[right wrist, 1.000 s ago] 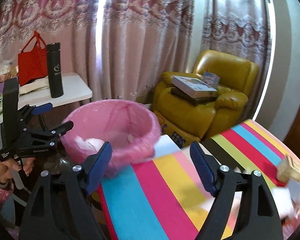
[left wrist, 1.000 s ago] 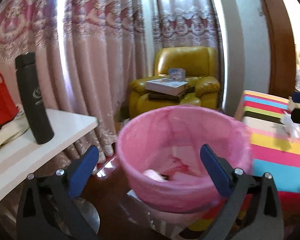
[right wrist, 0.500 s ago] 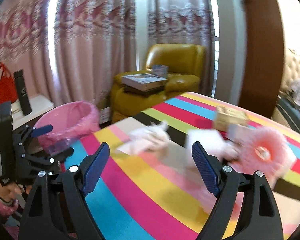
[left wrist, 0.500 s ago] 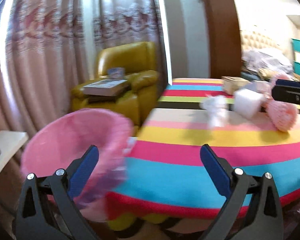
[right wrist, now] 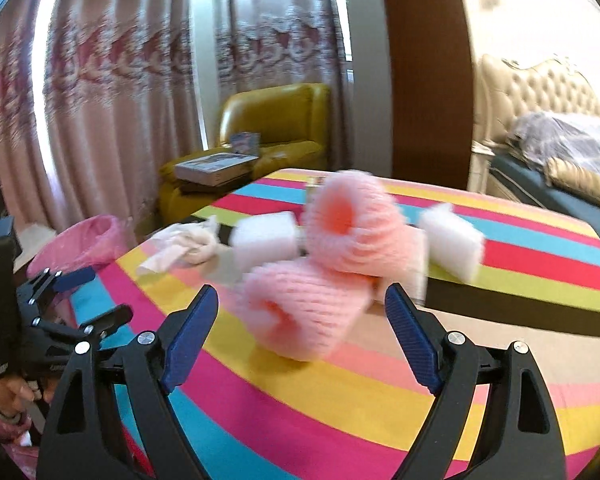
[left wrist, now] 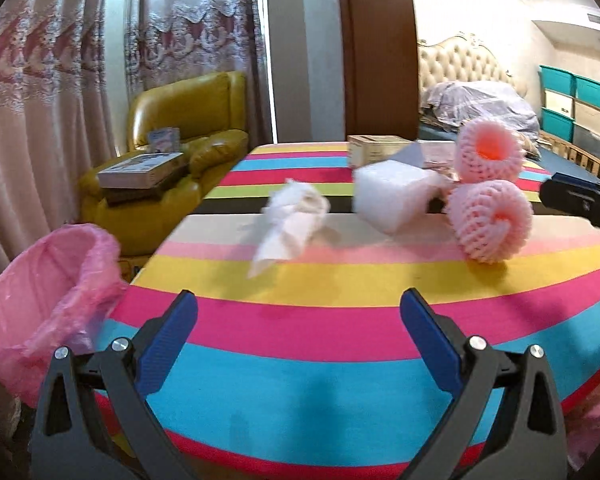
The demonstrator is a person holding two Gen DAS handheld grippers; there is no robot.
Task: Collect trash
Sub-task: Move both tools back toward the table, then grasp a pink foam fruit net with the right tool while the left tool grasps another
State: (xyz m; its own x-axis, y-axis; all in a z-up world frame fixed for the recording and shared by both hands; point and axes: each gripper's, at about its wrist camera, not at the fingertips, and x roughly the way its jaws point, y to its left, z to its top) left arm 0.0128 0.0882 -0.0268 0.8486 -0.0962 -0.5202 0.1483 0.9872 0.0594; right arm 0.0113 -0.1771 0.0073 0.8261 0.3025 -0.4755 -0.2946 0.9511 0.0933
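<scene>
- No brand or label can be read anywhere; the books (left wrist: 140, 168) on the yellow leather armchair (left wrist: 168, 160) and the small cardboard box (left wrist: 374, 151) at the far side of the table carry print too small and blurred to make out.
- The left gripper (left wrist: 299, 332) stands with its jaws wide apart and nothing between them, its ribbed blue pads (left wrist: 168, 344) hovering over the near edge of the table.
- The right gripper (right wrist: 300, 328) is likewise spread wide and empty, with the lower foam net (right wrist: 304, 312) lying just ahead between its fingers, not touched.
- The table wears a smooth cloth of bright stripes (left wrist: 340, 344): blue, magenta, yellow, pink, cream, black and green.
- The trash lies on that cloth: a crumpled white tissue (left wrist: 290, 220), soft and creased; a white foam block (left wrist: 392, 196) with squared faces; and two pink foam fruit nets, mesh-textured and rolled into tubes, the upper net (left wrist: 488, 150) resting against the lower one.
- From the right wrist a second white foam block (right wrist: 452, 240) shows on the far side of the nets.
- A waste bin lined with a thin pink plastic bag (left wrist: 44, 292) stands beside the table's left edge; its contents cannot be seen from here.
- Patterned pink curtains (left wrist: 60, 92) hang behind, and a tufted headboard (left wrist: 460, 64) stands at the right.
</scene>
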